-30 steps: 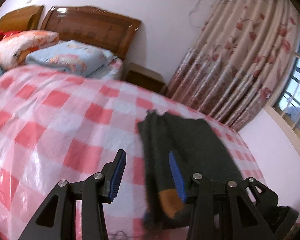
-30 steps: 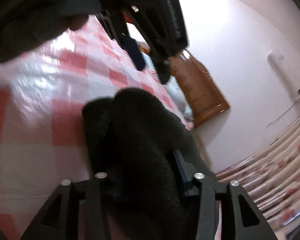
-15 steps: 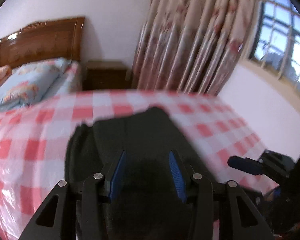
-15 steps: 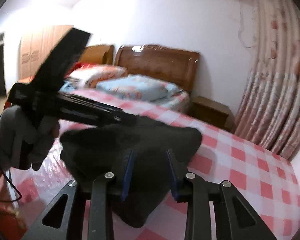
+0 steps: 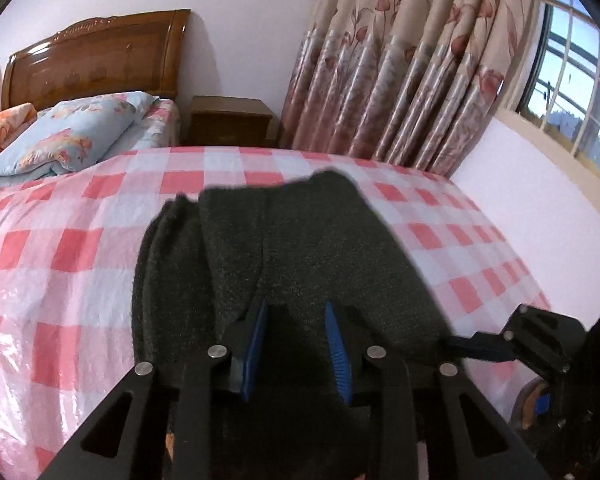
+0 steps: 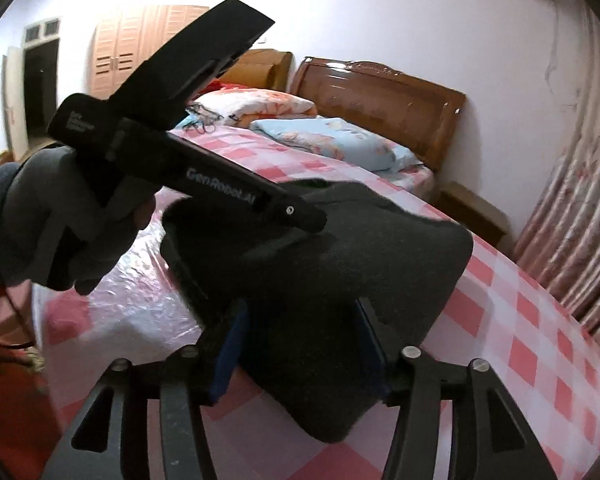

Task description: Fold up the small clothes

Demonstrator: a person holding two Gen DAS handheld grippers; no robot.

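Note:
A dark knitted garment [image 5: 300, 248] lies folded on the red-and-white checked bed cover [image 5: 60, 260]. It also shows in the right wrist view [image 6: 340, 280]. My left gripper [image 5: 296, 344] has its blue pads on either side of a fold of the garment at its near edge. My right gripper [image 6: 300, 352] holds another part of the same garment between its pads, lifted off the cover. The left gripper's body [image 6: 204, 168], held in a grey gloved hand [image 6: 40, 216], crosses the right wrist view above the garment. The right gripper's tip shows at the right edge of the left wrist view [image 5: 532, 340].
A wooden headboard [image 5: 96, 56] and pillows [image 5: 72, 136] are at the bed's far end. A bedside cabinet [image 5: 228, 120], floral curtains [image 5: 400, 68] and a window [image 5: 580, 68] stand beyond. A white wall [image 5: 540, 232] runs close along the bed's right edge. A wardrobe [image 6: 140, 40] is at far left.
The left gripper has swung right and come over the garment, closing on its near fold. The right gripper has lifted and turned its part of the garment toward the headboard.

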